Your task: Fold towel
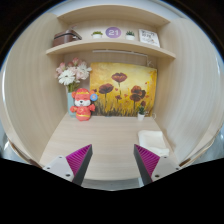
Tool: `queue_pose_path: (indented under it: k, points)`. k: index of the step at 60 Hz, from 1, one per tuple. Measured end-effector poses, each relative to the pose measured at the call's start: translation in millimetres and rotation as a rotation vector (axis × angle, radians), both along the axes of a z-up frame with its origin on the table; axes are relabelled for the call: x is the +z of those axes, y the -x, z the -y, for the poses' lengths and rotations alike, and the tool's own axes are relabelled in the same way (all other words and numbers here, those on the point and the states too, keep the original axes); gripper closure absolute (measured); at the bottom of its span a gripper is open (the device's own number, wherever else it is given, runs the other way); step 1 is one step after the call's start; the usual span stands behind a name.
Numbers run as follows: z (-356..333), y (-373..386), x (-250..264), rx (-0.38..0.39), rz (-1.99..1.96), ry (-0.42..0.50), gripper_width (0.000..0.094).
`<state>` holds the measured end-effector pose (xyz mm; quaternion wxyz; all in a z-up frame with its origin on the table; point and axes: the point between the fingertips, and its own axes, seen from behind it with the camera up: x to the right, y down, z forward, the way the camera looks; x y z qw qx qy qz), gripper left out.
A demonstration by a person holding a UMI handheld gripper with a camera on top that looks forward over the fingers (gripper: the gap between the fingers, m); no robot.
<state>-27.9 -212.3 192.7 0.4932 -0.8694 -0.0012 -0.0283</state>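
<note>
So, gripper has its fingers spread wide apart, nothing between them, pink pads facing inward. Just ahead of the fingers is bare desk, light wood. Well beyond them, at the back of the desk, a small orange toy stands ahead-left, with a bunch of pale flowers right behind and above it. Straight ahead against the back wall leans a yellow picture with red poppies; a small white cup sits ahead-right near its lower corner. Above all that, a shelf holds a dark bowl on the left, a round purple clock in the middle and a white box on the right. Towel: not in view anywhere, so I can't say where it is. Task progress, my guess: not started, no grasp made, no fold visible; finding and gripping the towel is all left to do. Writing: marks on clock and box too small to read, no brands legible.
</note>
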Motion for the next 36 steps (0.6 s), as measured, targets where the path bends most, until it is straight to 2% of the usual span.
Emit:
queue_pose_path:
  k: [16, 36]
  points:
    - [73, 50, 10, 0.037, 0.000, -0.001, 0.0093]
    - [106, 75, 26, 0.074, -0.005, -0.033, 0.0091]
